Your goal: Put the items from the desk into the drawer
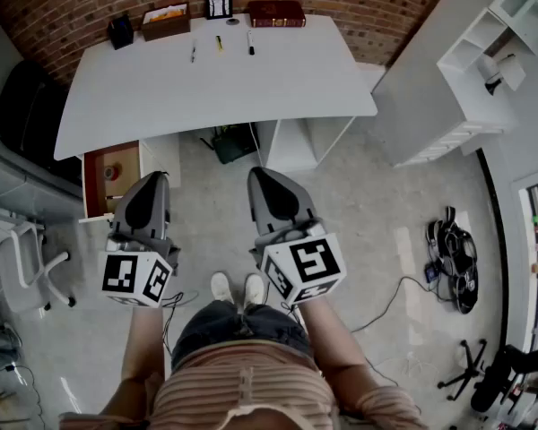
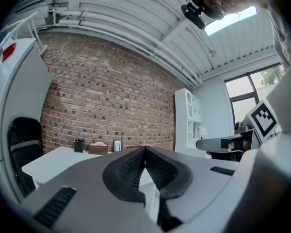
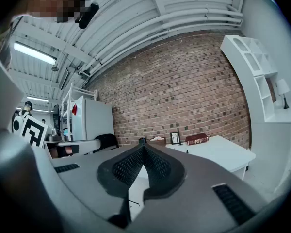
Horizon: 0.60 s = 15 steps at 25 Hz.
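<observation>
The white desk (image 1: pixel 215 83) stands ahead of me against the brick wall. Along its far edge are a black pen cup (image 1: pixel 120 31), a brown box (image 1: pixel 166 21), a picture frame (image 1: pixel 219 3) and a red book (image 1: pixel 276 13). Three pens (image 1: pixel 220 45) lie just in front of them. Under the desk's left end an open drawer (image 1: pixel 124 161) shows a wooden bottom with a small roll (image 1: pixel 113 173) inside. My left gripper (image 1: pixel 158 177) (image 2: pixel 145 149) and right gripper (image 1: pixel 257 174) (image 3: pixel 143 147) are held over the floor short of the desk, both shut and empty.
A white swivel chair (image 1: pixel 18 267) stands at my left and a black chair (image 1: pixel 22 106) beside the desk. A dark bag (image 1: pixel 233 141) sits under the desk. White shelving (image 1: pixel 484 70) stands to the right, with cables and headphones (image 1: pixel 453 258) on the floor.
</observation>
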Available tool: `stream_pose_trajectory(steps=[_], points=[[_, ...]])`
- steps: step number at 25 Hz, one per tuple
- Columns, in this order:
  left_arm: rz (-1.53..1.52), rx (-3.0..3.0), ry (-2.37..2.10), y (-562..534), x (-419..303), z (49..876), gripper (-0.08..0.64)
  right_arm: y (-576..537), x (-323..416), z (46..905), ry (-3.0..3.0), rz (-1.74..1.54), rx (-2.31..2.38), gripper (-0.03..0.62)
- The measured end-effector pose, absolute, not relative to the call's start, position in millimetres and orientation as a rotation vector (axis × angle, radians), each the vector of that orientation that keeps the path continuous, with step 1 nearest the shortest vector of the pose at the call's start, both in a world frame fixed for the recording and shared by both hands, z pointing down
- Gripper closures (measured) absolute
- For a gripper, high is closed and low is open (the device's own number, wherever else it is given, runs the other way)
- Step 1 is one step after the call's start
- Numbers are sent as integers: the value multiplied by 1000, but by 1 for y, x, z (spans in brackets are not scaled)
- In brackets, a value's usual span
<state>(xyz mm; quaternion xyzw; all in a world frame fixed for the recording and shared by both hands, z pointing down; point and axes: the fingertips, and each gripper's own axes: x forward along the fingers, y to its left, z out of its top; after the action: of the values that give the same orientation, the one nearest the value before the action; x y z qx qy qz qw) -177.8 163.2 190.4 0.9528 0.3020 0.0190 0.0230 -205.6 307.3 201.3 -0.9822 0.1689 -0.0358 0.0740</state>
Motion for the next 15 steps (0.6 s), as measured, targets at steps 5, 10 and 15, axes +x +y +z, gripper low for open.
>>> stream_pose_trajectory(steps=[5,10,15], points=[[69,2953,943,167,-179,192,552,314,-208,204,491,-114,-2944,575],[80,2952,934,170,-182,195,552,318,-210,207,497,-121,-2943,575],[98,2952,926,175,-180,201,552,327,-207,209,506,-119,-2921,575]])
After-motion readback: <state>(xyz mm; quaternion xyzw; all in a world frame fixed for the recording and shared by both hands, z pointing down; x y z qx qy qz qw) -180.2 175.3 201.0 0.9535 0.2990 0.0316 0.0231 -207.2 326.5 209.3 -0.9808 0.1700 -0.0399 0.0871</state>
